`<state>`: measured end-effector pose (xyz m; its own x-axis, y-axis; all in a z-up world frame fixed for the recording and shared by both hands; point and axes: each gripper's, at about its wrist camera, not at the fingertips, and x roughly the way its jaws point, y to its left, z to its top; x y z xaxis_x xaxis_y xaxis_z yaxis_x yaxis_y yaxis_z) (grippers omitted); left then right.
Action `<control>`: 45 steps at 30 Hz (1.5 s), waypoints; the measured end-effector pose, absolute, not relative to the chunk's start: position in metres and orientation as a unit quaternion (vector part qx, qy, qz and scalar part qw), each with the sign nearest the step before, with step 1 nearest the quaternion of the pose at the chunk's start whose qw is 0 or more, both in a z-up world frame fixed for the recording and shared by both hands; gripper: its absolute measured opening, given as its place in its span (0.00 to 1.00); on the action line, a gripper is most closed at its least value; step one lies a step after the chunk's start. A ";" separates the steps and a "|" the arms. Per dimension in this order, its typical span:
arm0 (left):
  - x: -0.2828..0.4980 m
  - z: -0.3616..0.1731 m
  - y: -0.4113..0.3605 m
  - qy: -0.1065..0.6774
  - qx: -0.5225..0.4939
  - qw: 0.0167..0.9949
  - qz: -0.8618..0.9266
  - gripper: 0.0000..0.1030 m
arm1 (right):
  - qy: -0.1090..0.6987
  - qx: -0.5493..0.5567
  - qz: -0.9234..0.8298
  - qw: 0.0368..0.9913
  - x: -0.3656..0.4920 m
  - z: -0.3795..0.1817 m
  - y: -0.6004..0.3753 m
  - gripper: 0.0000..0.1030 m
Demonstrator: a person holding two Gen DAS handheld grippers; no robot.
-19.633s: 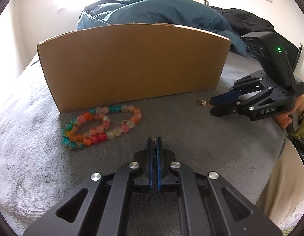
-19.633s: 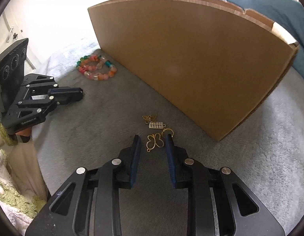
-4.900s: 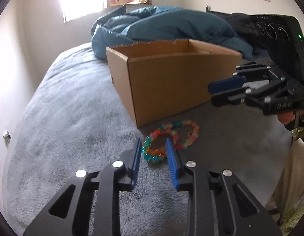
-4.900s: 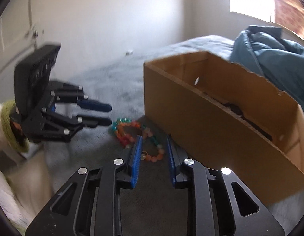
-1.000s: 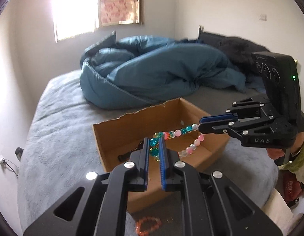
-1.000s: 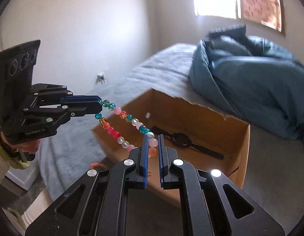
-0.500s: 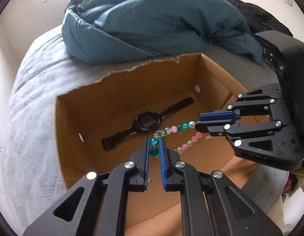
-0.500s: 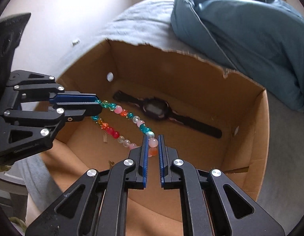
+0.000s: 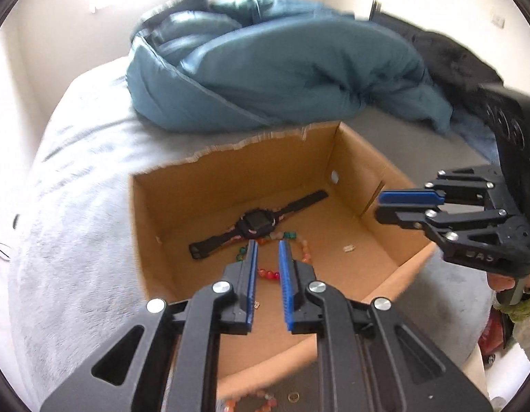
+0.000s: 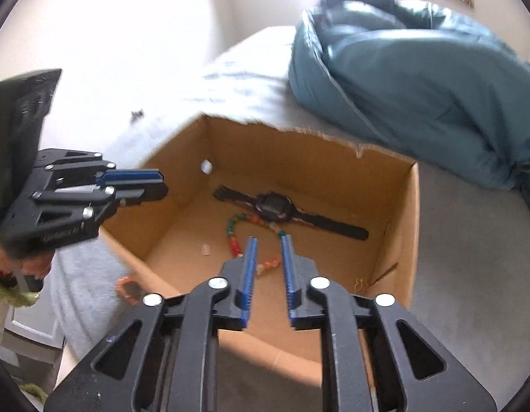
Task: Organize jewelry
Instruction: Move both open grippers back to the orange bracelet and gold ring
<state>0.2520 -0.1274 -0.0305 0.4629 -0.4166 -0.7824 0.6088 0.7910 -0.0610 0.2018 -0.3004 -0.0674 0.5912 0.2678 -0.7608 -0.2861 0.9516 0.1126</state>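
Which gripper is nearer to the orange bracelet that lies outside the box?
Left. The left gripper hangs above the orange bracelet; the right gripper is across the box.

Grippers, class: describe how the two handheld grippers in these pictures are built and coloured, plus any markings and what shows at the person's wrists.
Both the left gripper and the right gripper are black linkage frames with round silver screws and two flat fingers lined with ribbed blue pads. Seen from the left wrist view, the right gripper's side bears raised lettering, blurred but like "DAS". A fuzzy green sleeve shows at that wrist. No cables are visible.

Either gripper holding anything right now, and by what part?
Nothing. The left gripper and right gripper are open; the bead necklace lies in the box.
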 end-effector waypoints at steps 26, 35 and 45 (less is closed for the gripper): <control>0.081 -0.087 -0.021 0.354 0.094 0.877 -0.311 0.16 | 0.370 -0.035 0.267 0.889 0.061 -0.107 -0.247 0.34; 0.100 -0.113 -0.036 0.369 0.124 0.870 -0.302 0.16 | 0.386 -0.053 0.290 0.874 0.080 -0.125 -0.236 0.35; 0.121 -0.129 -0.047 0.400 0.148 0.861 -0.277 0.16 | 0.392 -0.095 0.315 0.859 0.097 -0.134 -0.220 0.43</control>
